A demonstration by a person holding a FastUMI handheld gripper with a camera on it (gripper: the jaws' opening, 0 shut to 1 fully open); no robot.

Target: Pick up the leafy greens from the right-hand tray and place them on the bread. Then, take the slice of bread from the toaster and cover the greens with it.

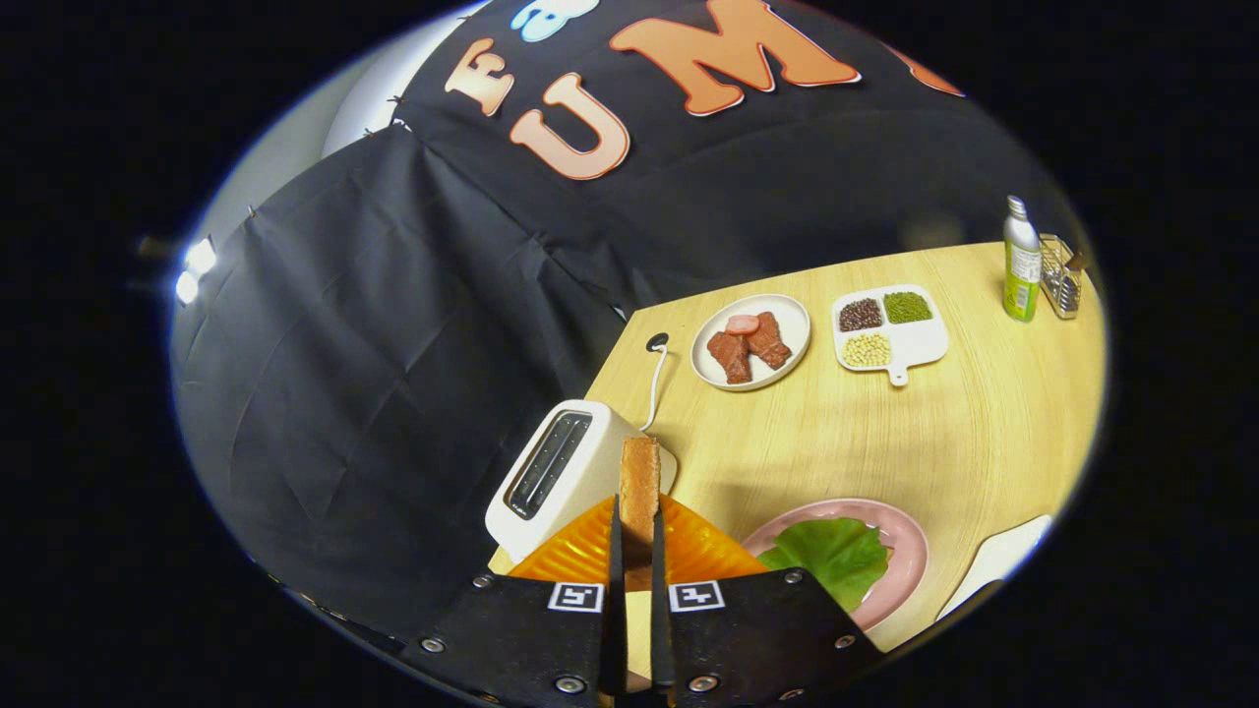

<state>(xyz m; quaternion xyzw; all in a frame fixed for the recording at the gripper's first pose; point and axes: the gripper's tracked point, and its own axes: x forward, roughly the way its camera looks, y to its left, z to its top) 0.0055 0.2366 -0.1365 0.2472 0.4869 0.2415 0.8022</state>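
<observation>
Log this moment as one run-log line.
gripper: shut on bread slice | slice: lifted, clear of toaster | leafy greens: on pink plate | next: cover greens

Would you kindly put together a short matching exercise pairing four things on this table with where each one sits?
Things:
1. golden-brown slice of bread
2. green leafy lettuce
3. reddish-brown meat pieces
4. green plastic bottle

Places:
A. on the round white plate
B. beside the wire rack
C. clamped between the fingers of the hand-held gripper
D. on the pink round plate

Pairs: 1-C, 2-D, 3-A, 4-B
</observation>
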